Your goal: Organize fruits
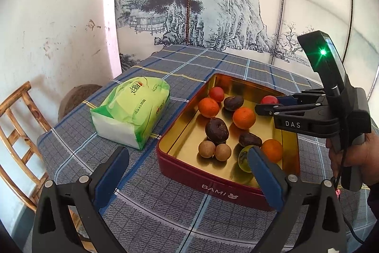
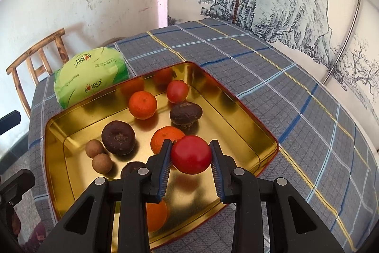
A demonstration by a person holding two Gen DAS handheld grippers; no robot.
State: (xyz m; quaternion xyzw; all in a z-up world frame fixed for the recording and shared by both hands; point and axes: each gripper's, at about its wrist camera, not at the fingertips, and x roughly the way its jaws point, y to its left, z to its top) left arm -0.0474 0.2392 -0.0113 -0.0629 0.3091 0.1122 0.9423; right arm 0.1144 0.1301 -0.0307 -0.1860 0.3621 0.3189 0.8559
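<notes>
Fruit sorting at a late stage. The red tin [image 1: 222,189] with a gold inside stands on the checked desk [image 1: 184,224], and nearly all the fruit in view already lies in it: three oranges, three dark wrinkled fruits, two small brown round fruits side by side near the tin's near-left corner, one red fruit toward its far end, and a greenish fruit [image 1: 244,158] against its near wall. No loose fruit shows on the cloth around the tin, so by this view the one piece left to place is the red tomato-like fruit [image 2: 191,154], which sits over the right part of the tin, above its floor and not yet set down. The right tongs [image 2: 191,155] are clenched on this fruit, one pad pressed to each side of it, with an orange [image 2: 165,137] just behind it in the tin. The left tongs [image 1: 189,165] hang released at the tin's near-left corner, jaws spread wide with nothing between them; one finger overlaps the greenish fruit in that view, though contact cannot be judged. A green tissue pack [image 1: 132,110] lies left of the tin, apart from it.
</notes>
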